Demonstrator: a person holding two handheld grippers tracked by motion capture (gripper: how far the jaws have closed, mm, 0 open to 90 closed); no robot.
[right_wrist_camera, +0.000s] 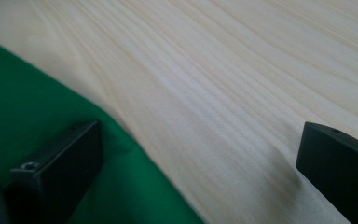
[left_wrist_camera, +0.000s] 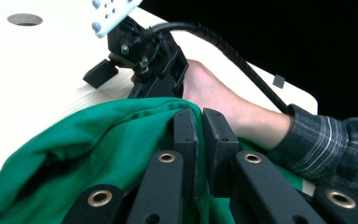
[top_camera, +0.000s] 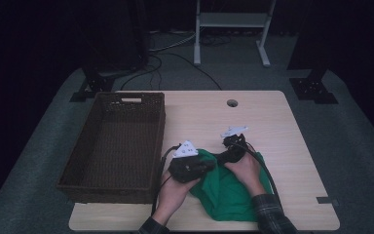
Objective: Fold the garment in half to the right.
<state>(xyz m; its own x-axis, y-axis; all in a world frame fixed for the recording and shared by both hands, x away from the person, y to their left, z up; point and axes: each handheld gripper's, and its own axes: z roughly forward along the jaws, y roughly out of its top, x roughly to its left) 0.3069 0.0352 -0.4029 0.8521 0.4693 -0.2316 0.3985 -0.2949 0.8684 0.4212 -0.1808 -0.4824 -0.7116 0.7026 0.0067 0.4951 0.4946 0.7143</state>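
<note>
Green cloth (left_wrist_camera: 98,140) (soft, rumpled knit) pinched by left gripper (left_wrist_camera: 199,135); pale woodgrain table (right_wrist_camera: 223,70).

dim high view, darkness all round the surface (top_camera: 268,122) | bright, sharp left gripper view | right gripper view soft, fingers (right_wrist_camera: 56,172) blurred
</note>
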